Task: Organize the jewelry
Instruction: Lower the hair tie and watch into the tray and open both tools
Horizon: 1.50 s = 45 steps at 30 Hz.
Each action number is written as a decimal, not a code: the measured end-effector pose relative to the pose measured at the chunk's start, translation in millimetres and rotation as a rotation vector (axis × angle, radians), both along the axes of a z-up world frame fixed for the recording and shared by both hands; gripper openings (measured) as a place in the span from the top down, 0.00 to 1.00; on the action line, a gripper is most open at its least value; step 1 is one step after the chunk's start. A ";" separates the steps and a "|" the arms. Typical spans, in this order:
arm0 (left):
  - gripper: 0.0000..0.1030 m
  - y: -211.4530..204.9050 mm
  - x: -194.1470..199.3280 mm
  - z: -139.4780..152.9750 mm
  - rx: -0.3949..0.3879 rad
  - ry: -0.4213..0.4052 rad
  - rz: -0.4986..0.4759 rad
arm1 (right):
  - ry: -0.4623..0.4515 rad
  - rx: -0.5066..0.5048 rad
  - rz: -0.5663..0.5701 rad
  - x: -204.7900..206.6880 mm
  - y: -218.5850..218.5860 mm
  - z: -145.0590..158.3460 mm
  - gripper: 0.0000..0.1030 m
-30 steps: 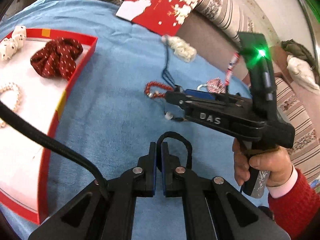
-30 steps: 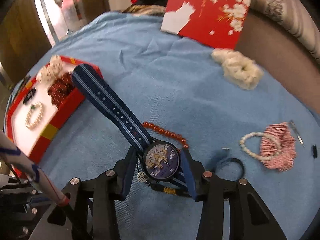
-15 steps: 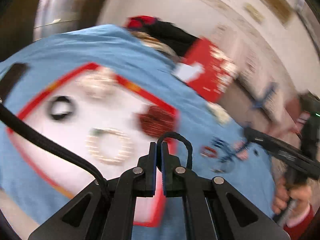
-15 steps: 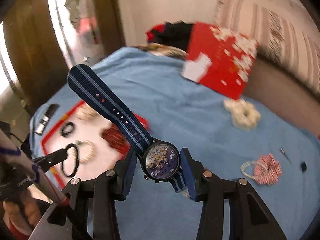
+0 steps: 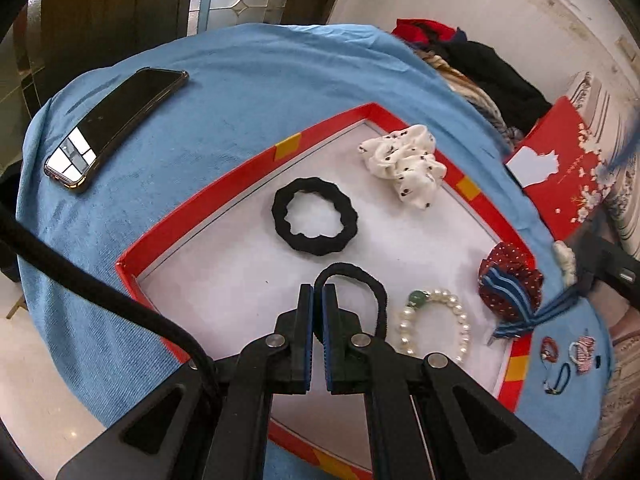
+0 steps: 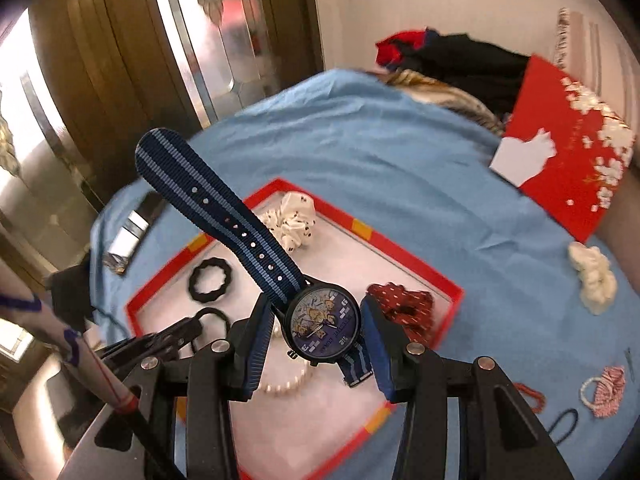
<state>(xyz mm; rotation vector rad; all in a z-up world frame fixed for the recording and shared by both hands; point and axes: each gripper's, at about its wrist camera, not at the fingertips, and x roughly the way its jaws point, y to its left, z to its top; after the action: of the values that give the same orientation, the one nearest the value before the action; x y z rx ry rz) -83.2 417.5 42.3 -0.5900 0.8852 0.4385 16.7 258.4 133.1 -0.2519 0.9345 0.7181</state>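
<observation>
Blue cloth covers the table [image 5: 248, 92] carrying the red-rimmed tray [image 5: 224, 184]. My left gripper [image 5: 318, 292], clenched on a thin black hair tie [image 5: 360, 280], and my right gripper [image 6: 316, 320], grasping the wristwatch [image 6: 320, 324] by its case, hover above the tray, apparently for depositing.

- Left hand-held gripper [image 5: 317, 294]: angled steeply downward, jaws pressed nearly together, pinching a thin black hair tie [image 5: 360, 284] whose loop stands out past the fingertips.
- Right hand-held gripper [image 6: 316, 330]: also tilted steeply down, jaws held partway apart, pads clamped on either side of a wristwatch [image 6: 322, 326], strap sticking up and away to the left.
</observation>
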 end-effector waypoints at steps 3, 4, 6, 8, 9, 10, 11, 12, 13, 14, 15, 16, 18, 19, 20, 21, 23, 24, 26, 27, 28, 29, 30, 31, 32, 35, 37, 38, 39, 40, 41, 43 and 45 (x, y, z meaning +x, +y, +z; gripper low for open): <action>0.97 0.0 0.0 0.2 0.000 -0.003 0.003 | 0.024 -0.039 -0.008 11.6 23.3 -20.3 0.54; 0.96 0.8 -0.1 0.1 -0.006 -0.007 0.006 | 0.033 -0.050 -0.012 15.8 29.1 -26.4 0.54; 0.96 1.6 -1.7 -0.7 -0.015 -0.013 0.012 | 0.047 -0.078 -0.031 26.9 43.0 -40.4 0.54; 0.96 2.5 -1.8 -0.6 -0.025 -0.019 0.015 | 0.059 -0.099 -0.057 37.2 50.3 -52.4 0.54; 0.94 3.2 -2.0 -0.4 -0.034 -0.025 0.014 | 0.070 -0.103 -0.071 41.4 52.8 -57.1 0.54; 0.93 2.8 -2.2 0.2 -0.041 -0.030 0.013 | 0.081 -0.105 -0.087 46.7 54.9 -61.8 0.54; 0.91 2.4 -3.5 1.1 -0.045 -0.037 0.011 | 0.090 -0.105 -0.101 51.9 55.6 -63.7 0.53; 0.90 1.9 -3.8 1.7 -0.047 -0.042 0.008 | 0.102 -0.103 -0.116 56.0 56.0 -66.9 0.53; 0.88 1.3 -4.1 2.6 -0.053 -0.051 0.004 | 0.111 -0.100 -0.127 59.5 56.2 -69.0 0.53; 0.85 0.7 -4.0 3.5 -0.055 -0.058 0.002 | 0.123 -0.094 -0.139 62.3 55.9 -70.6 0.53; 0.81 0.4 -4.5 4.5 -0.056 -0.065 0.003 | 0.140 -0.083 -0.145 65.3 55.4 -72.8 0.52; 0.78 0.2 -5.5 5.9 -0.058 -0.075 0.005 | 0.152 -0.076 -0.146 67.3 55.8 -73.8 0.52; 0.67 0.4 -7.9 8.6 -0.066 -0.097 0.010 | 0.159 -0.064 -0.158 69.2 55.0 -74.2 0.50; 0.66 0.8 -9.4 10.3 -0.068 -0.109 0.014 | 0.158 -0.060 -0.158 69.1 54.3 -72.5 0.48; 0.65 1.2 -10.4 11.6 -0.070 -0.117 0.016 | 0.153 -0.055 -0.156 67.5 52.6 -69.2 0.47; 0.64 1.4 -11.9 13.5 -0.072 -0.130 0.020 | 0.143 -0.053 -0.156 65.2 50.7 -65.1 0.47; 0.63 1.4 -13.9 16.1 -0.077 -0.146 0.024 | 0.122 -0.040 -0.151 60.3 43.5 -53.9 0.47; 0.63 1.1 -14.7 16.9 -0.079 -0.150 0.025 | 0.112 -0.036 -0.153 59.2 39.4 -48.8 0.47; 0.63 -0.1 -15.9 19.1 -0.082 -0.158 0.025 | 0.084 -0.025 -0.163 53.1 23.3 -35.8 0.47; 0.63 -2.1 -16.7 20.5 -0.079 -0.160 0.022 | 0.076 -0.014 -0.170 49.9 12.6 -30.0 0.47; 0.63 -4.6 -17.6 22.0 -0.076 -0.163 0.020 | 0.068 -0.008 -0.181 46.0 0.4 -25.0 0.46; 0.62 -6.7 -18.5 22.8 -0.074 -0.165 0.017 | 0.063 -0.004 -0.190 43.8 -9.5 -22.1 0.46; 0.62 -9.5 -18.7 24.5 -0.071 -0.167 0.010 | 0.057 0.004 -0.205 39.4 -26.0 -17.7 0.46; 0.62 -12.6 -18.6 26.3 -0.067 -0.170 0.002 | 0.056 0.012 -0.219 35.9 -42.2 -14.8 0.46; 0.62 -14.4 -18.8 27.2 -0.064 -0.172 -0.002 | 0.057 0.016 -0.231 33.4 -54.5 -12.9 0.46; 0.62 -27.3 -18.5 32.0 -0.048 -0.182 -0.038 | 0.052 0.024 -0.289 19.4 -110.7 -9.2 0.46; 0.62 -37.4 -17.9 34.8 -0.041 -0.191 -0.067 | 0.039 0.009 -0.339 7.4 -152.3 -9.9 0.45; 0.62 -41.2 -17.9 35.8 -0.038 -0.194 -0.078 | 0.032 -0.003 -0.366 1.4 -174.8 -11.5 0.45; 0.61 -48.6 -17.4 37.8 -0.034 -0.199 -0.098 | 0.028 -0.018 -0.396 -5.2 -197.8 -13.8 0.45; 0.61 -57.1 -16.2 40.2 -0.031 -0.206 -0.123 | 0.026 -0.034 -0.425 -11.7 -219.9 -16.8 0.45; 0.61 -64.7 -14.9 42.0 -0.029 -0.213 -0.146 | 0.028 -0.047 -0.447 -17.1 -237.5 -19.5 0.45; 0.60 -83.0 -11.7 45.8 -0.028 -0.228 -0.204 | 0.040 -0.070 -0.504 -29.4 -277.6 -26.6 0.45; 0.57 -101.2 -8.7 47.1 -0.032 -0.237 -0.260 | 0.051 -0.082 -0.549 -38.6 -307.4 -33.2 0.45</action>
<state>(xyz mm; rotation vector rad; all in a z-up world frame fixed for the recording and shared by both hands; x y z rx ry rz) -91.9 316.3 89.4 -0.5351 0.7302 0.1162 -21.9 -49.0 99.9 -0.0411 1.0238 0.1820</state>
